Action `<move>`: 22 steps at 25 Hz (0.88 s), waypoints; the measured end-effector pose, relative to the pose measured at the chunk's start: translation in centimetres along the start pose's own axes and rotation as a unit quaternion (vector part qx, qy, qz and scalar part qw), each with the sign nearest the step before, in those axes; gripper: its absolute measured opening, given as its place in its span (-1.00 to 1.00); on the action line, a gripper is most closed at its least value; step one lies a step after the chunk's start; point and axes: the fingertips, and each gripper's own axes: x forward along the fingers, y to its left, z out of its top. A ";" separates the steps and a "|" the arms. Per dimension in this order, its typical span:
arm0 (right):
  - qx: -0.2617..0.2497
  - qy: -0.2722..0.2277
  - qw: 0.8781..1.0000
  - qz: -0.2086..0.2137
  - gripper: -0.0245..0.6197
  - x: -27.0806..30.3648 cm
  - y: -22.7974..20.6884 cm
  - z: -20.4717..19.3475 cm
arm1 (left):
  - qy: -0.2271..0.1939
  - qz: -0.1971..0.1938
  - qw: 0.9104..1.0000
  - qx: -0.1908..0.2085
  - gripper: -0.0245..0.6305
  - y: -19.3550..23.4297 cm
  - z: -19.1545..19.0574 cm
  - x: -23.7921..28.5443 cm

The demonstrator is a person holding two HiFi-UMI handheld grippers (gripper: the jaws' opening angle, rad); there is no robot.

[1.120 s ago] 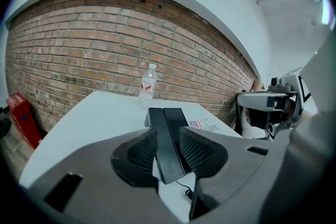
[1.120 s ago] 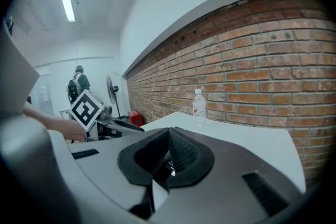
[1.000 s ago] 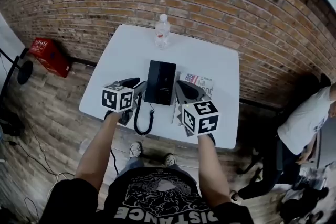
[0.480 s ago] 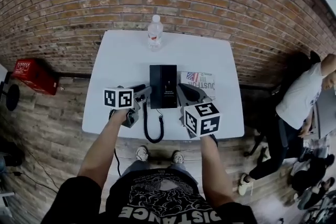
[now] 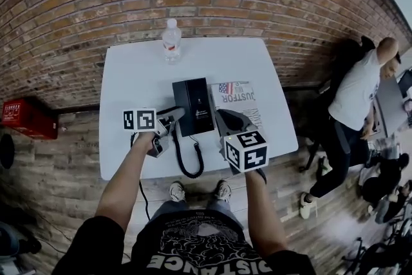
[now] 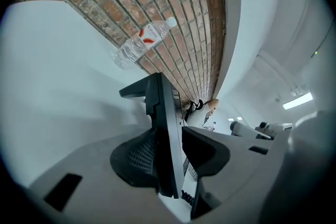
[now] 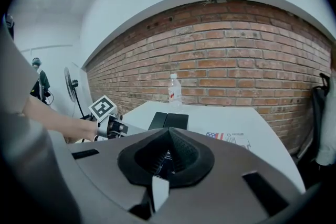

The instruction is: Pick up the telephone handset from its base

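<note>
Cord point(image 5: 185, 161) loops on the worktop point(image 5: 129, 84) in front of the base point(image 5: 195, 106). At the base's left edge, the left gripper point(image 5: 174, 114) is clenched on the handset point(image 6: 163, 113), which seems not yet raised. Right of the base, the right gripper point(image 7: 167, 152) is clenched on nothing. The next move is probably a straight lift, minding cord slack. Beyond the base stands a bottle point(image 5: 170, 40).

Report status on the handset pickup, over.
Left hand-held gripper clamped on handset, at the base. Right hand-held gripper shut, empty. Bottle well clear at the back.

Black telephone point(image 5: 193, 106) on white table point(image 5: 129, 74), water bottle point(image 5: 170, 42) behind
</note>
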 end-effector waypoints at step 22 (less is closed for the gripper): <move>0.029 0.001 0.999 -0.045 -0.92 -2.3 0.2 -1.7 | 0.019 -0.048 0.997 -0.064 -0.70 -0.9 0.0 -0.1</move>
